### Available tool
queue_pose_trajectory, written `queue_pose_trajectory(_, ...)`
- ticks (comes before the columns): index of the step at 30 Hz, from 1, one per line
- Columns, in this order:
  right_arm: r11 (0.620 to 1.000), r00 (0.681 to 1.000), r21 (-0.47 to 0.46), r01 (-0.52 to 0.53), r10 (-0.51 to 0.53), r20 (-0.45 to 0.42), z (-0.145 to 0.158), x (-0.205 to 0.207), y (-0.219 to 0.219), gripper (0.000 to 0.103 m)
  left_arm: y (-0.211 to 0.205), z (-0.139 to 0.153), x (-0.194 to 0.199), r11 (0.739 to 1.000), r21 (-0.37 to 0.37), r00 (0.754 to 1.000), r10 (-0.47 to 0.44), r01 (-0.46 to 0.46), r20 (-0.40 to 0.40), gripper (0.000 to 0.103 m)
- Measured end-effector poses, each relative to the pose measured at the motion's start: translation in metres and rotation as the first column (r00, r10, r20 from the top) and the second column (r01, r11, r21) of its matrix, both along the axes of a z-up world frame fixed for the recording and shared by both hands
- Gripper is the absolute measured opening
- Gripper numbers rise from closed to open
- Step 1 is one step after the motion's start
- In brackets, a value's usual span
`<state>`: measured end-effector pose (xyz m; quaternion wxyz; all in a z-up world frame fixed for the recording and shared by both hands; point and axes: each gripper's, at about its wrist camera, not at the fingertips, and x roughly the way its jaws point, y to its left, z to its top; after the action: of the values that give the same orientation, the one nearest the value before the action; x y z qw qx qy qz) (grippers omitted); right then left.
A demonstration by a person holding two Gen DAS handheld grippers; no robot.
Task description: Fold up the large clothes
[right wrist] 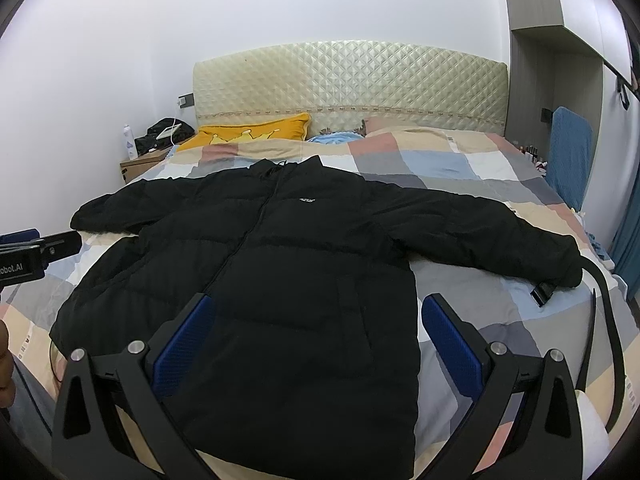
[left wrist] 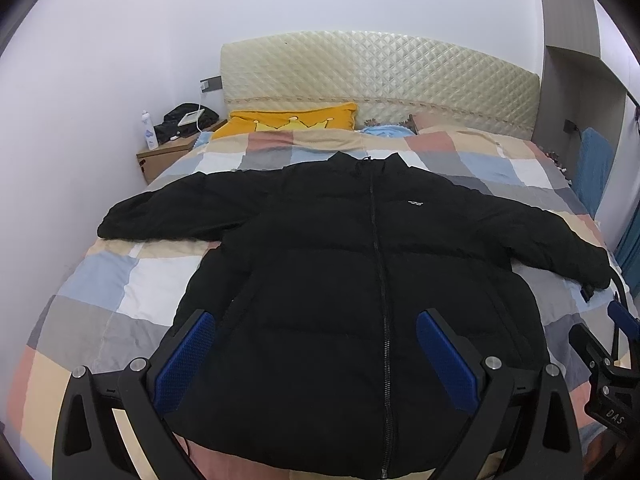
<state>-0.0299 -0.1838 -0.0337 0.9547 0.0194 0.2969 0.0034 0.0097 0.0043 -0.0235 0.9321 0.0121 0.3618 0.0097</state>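
Observation:
A black puffer jacket lies flat and zipped on the bed, collar toward the headboard, both sleeves spread out; it also shows in the right wrist view. My left gripper is open and empty, hovering above the jacket's lower hem. My right gripper is open and empty, above the jacket's lower right side. The right gripper's body shows at the right edge of the left wrist view. The left gripper's body shows at the left edge of the right wrist view.
The bed has a checked quilt, a yellow pillow and a quilted headboard. A nightstand with a bottle and a dark bag stands at the back left. A black strap lies by the right sleeve cuff.

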Motion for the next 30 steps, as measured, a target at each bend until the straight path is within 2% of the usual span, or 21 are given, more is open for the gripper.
queue_pose_trajectory(10, 1.0, 1.0, 0.021, -0.019, 0.019, -0.001, -0.003, 0.0, 0.001, 0.103, 0.001, -0.001, -0.001, 1.0, -0.003, 1.0, -0.004, 0.004, 0.002, 0.102)
queue_pose_trajectory(21, 1.0, 1.0, 0.015, 0.01, -0.01, -0.009, -0.01, 0.01, -0.002, 0.103, 0.01, 0.0, 0.001, 0.997, -0.059, 0.999, -0.043, 0.044, 0.016, 0.102)
queue_pose_trajectory(25, 1.0, 1.0, 0.004, 0.015, -0.015, 0.009, 0.004, 0.022, -0.003, 0.103, 0.014, 0.003, 0.003, 0.996, -0.065, 0.997, -0.067, 0.069, 0.032, 0.102)
queue_pose_trajectory(30, 0.999, 0.999, -0.023, 0.032, -0.031, 0.04, 0.033, 0.035, -0.007, 0.103, 0.027, 0.015, 0.008, 0.997, -0.064, 0.998, -0.031, 0.034, 0.052, 0.102)
